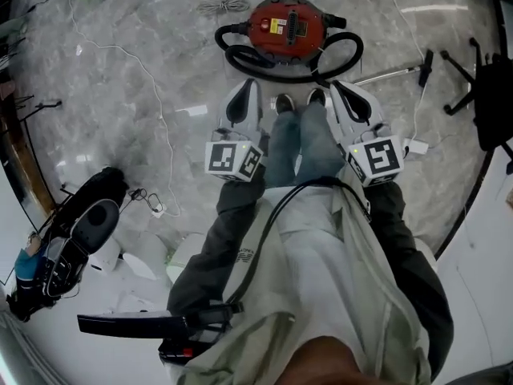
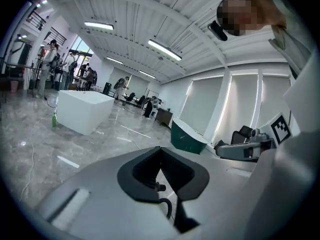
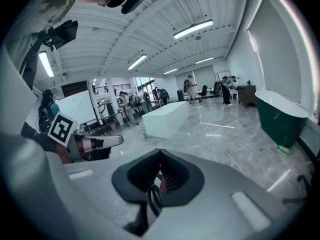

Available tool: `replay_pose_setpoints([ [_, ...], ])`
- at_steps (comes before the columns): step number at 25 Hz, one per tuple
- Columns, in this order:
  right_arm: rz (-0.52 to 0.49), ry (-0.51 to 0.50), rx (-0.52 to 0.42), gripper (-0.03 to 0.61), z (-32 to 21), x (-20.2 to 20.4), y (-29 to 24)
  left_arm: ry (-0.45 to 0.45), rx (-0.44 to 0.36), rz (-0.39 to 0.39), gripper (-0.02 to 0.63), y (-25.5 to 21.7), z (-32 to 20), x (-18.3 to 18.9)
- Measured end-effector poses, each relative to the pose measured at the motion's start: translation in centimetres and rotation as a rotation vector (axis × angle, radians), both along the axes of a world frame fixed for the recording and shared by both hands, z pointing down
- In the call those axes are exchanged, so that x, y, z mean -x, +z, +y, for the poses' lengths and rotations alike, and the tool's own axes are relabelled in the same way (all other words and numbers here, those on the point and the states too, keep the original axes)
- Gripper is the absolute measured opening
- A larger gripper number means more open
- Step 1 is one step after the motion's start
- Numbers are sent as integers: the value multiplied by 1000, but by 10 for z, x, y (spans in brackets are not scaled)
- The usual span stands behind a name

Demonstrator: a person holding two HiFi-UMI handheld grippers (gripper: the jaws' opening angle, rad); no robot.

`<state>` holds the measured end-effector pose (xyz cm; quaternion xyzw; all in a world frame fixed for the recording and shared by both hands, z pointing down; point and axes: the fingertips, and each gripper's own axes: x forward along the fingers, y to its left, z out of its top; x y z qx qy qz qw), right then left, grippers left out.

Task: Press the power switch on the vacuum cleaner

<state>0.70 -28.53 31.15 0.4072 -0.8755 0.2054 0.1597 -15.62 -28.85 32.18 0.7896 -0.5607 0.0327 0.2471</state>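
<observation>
A red canister vacuum cleaner [image 1: 286, 26] sits on the marble floor just ahead of the person's shoes. Its black hose [image 1: 293, 69] loops round its near side, and a metal wand [image 1: 390, 74] lies off to the right. I cannot make out the power switch. My left gripper [image 1: 245, 96] and right gripper [image 1: 342, 96] are held side by side at waist height, above the floor and short of the vacuum. Both point forward, jaws together, holding nothing. The left gripper [image 2: 162, 174] and right gripper [image 3: 159, 176] show joined grey jaws in their own views; a bit of red [image 3: 162, 184] peeks through the right one's gap.
A black office chair [image 1: 485, 95] stands at the right. A black bag [image 1: 76, 235] and loose cables [image 1: 152, 203] lie at the left, a white adapter [image 1: 415, 145] near the right gripper. A white block [image 2: 82, 111] and a green tub [image 3: 280, 116] stand further off.
</observation>
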Motion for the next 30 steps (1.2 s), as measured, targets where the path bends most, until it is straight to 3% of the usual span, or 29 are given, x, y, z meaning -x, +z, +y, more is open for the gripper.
replay_pose_setpoints([
  [3, 16, 24, -9, 1, -13, -7, 26, -5, -6, -14, 5, 26, -12, -4],
  [13, 59, 30, 96, 0, -49, -15, 146, 48, 114, -65, 5, 180, -70, -1],
  [23, 89, -20, 207, 0, -49, -10, 244, 212, 357, -177, 6, 341, -127, -3],
  [30, 70, -20, 254, 1, -33, -7, 294, 267, 327, -278, 6, 390, -146, 3],
])
